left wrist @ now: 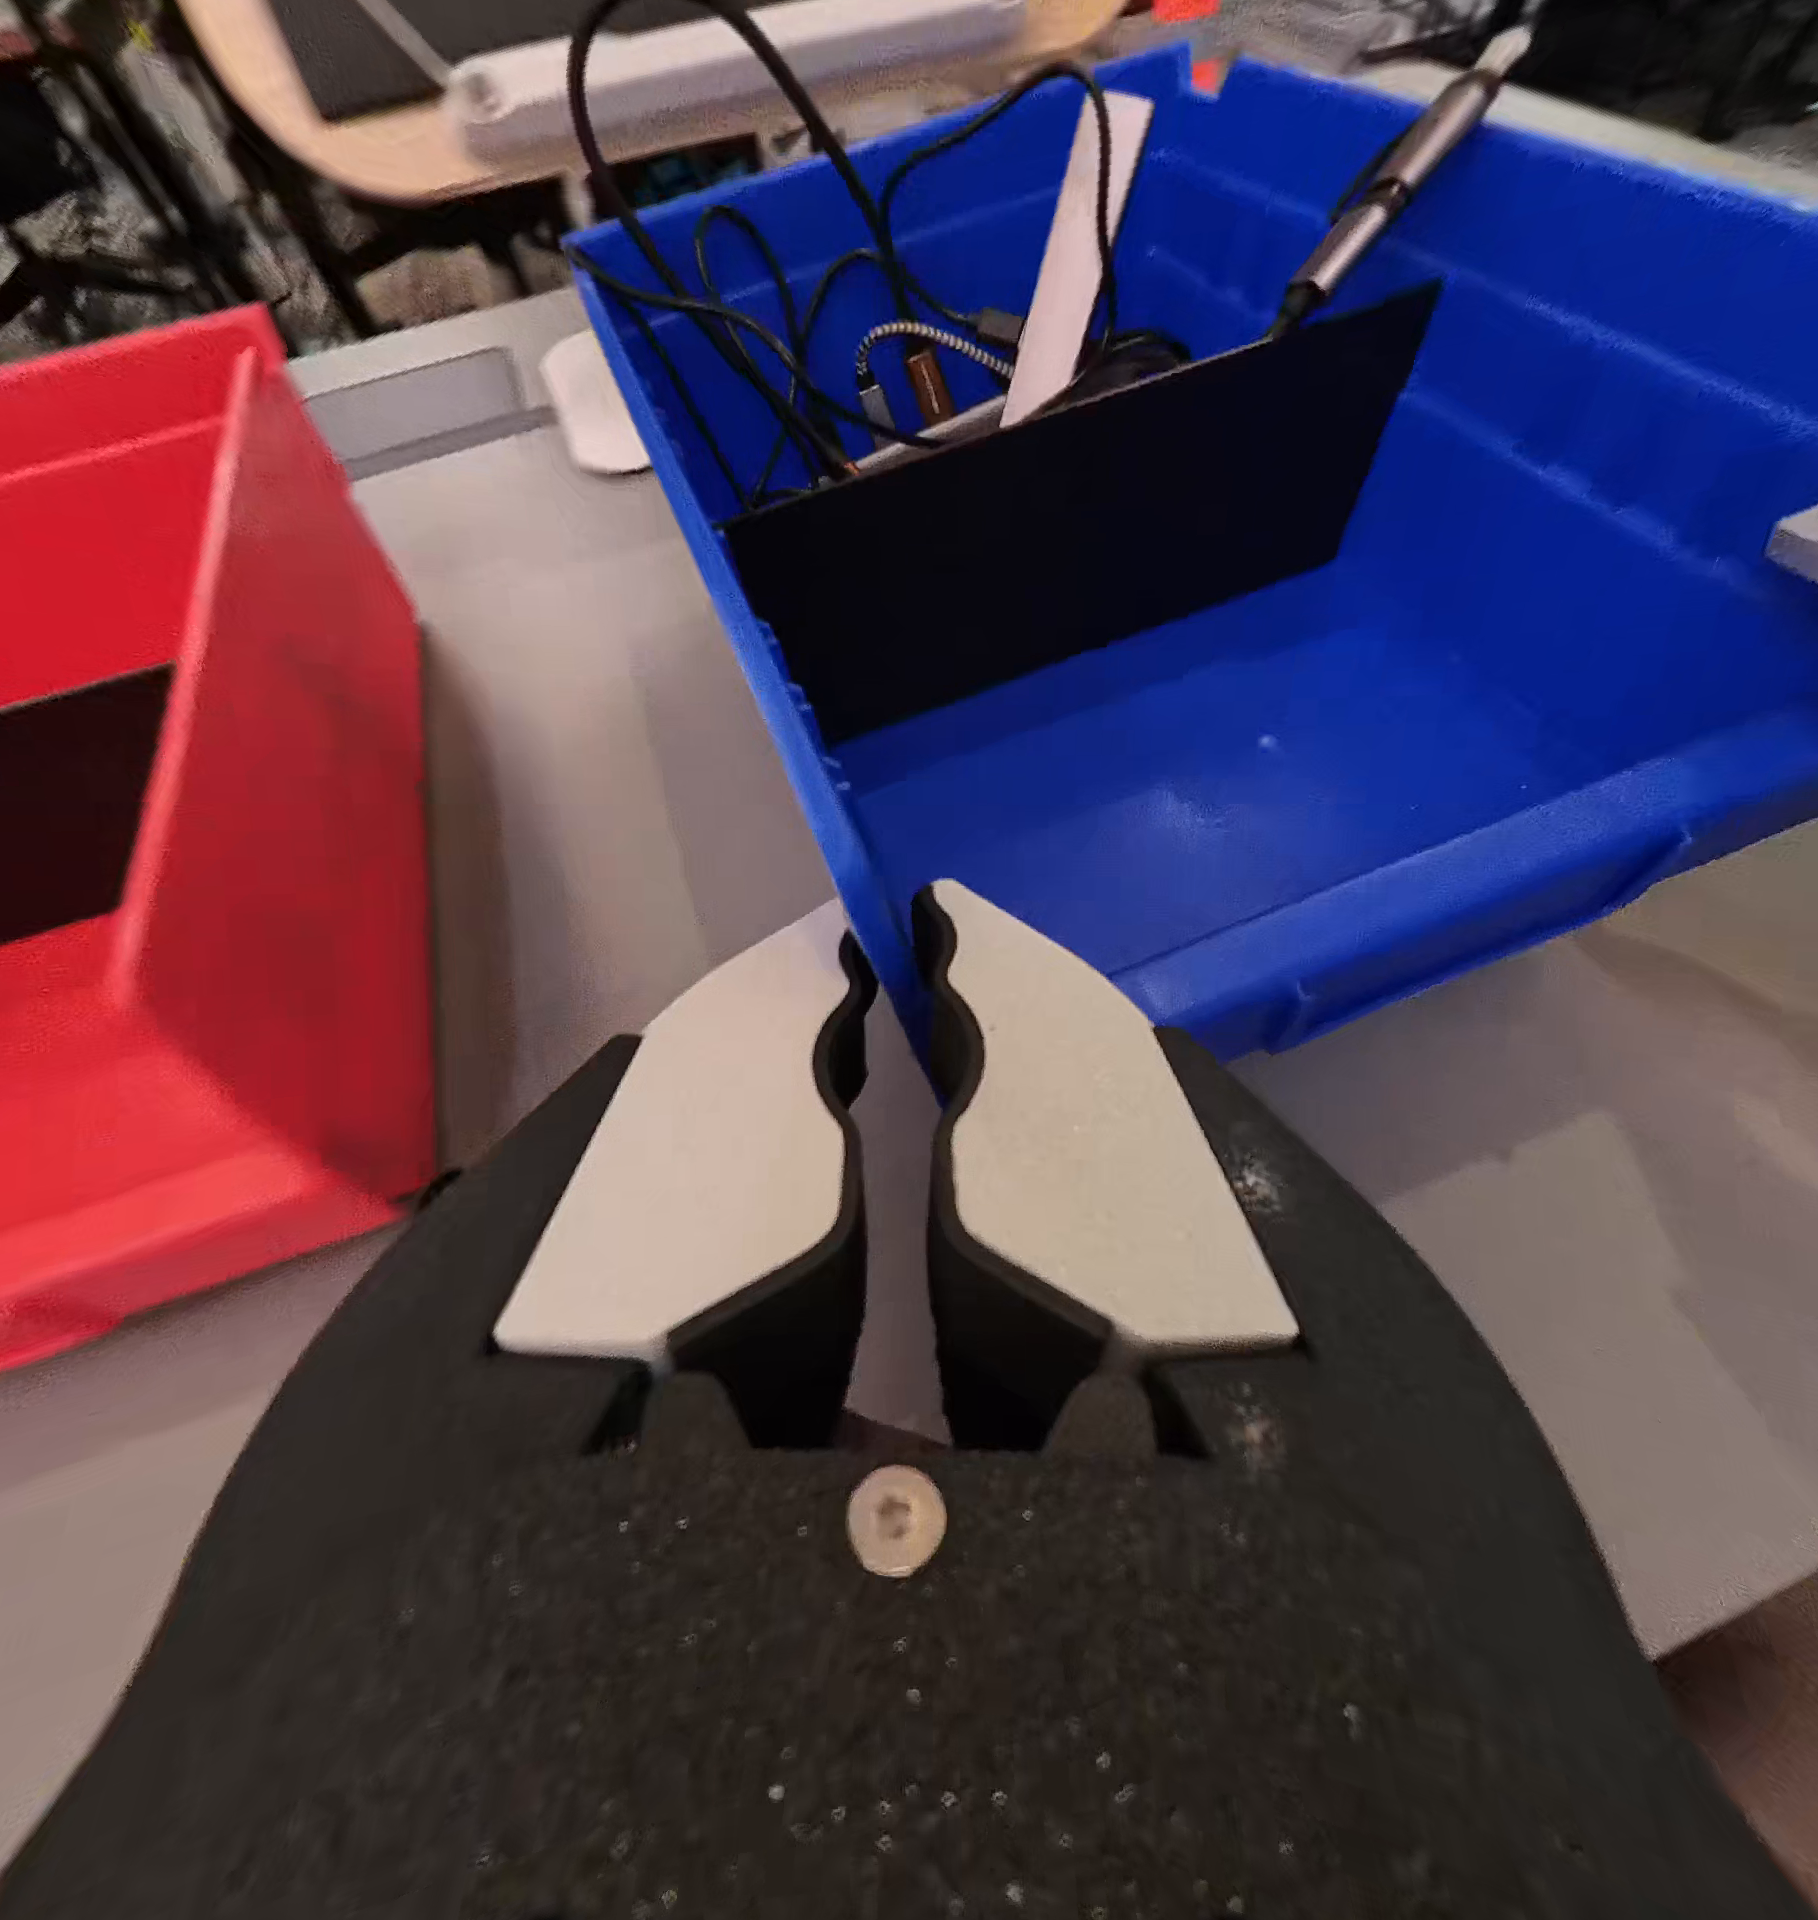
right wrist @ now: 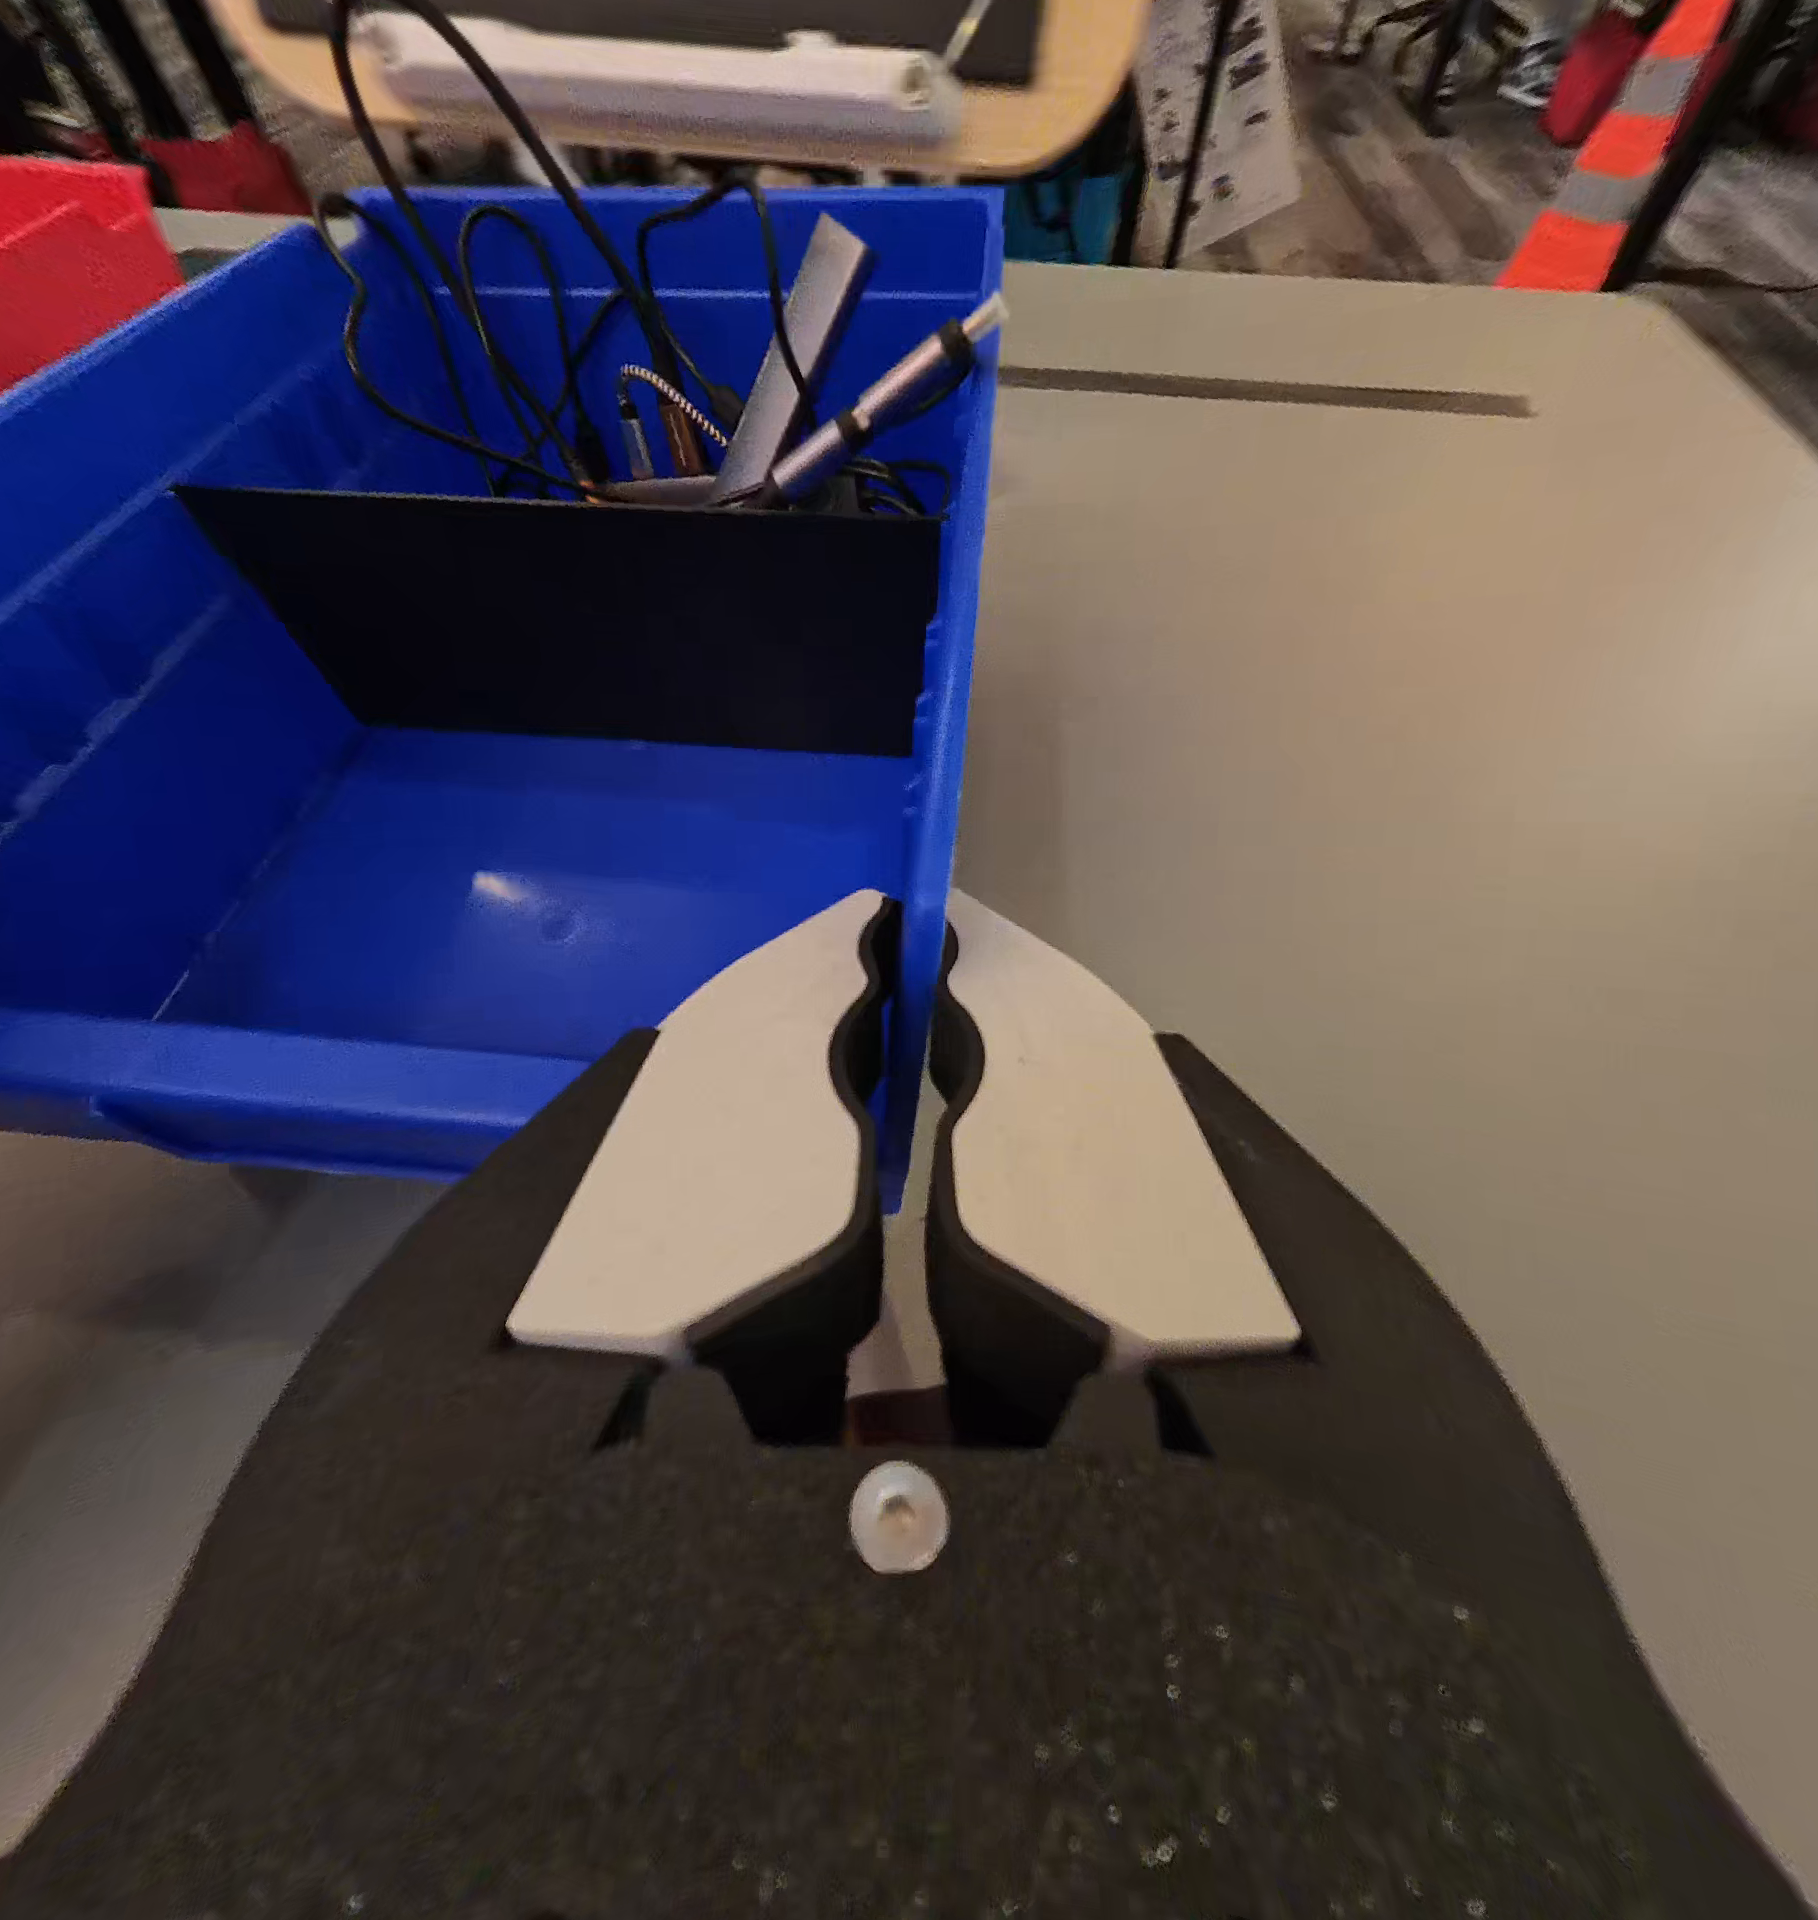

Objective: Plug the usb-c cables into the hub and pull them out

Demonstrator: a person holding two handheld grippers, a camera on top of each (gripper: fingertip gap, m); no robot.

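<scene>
Grey counter [right wrist: 1404,727] carries a blue bin [right wrist: 261,1049]; both tools, left tool [left wrist: 892,935] and right tool [right wrist: 917,940], pinch its side walls near the front corners. Behind the black divider [right wrist: 572,613], the hub [right wrist: 806,353] and usb-c cables [right wrist: 531,343] lie tangled. Cables look light and floppy, so likely best gripped at the stiff plug shells.

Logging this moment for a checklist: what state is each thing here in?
left gripper: shut on blue bin's left wall.
right gripper: shut on its right wall.
blue bin: front compartment empty.
cables: tangled behind black divider.
red bin: untouched.
</scene>
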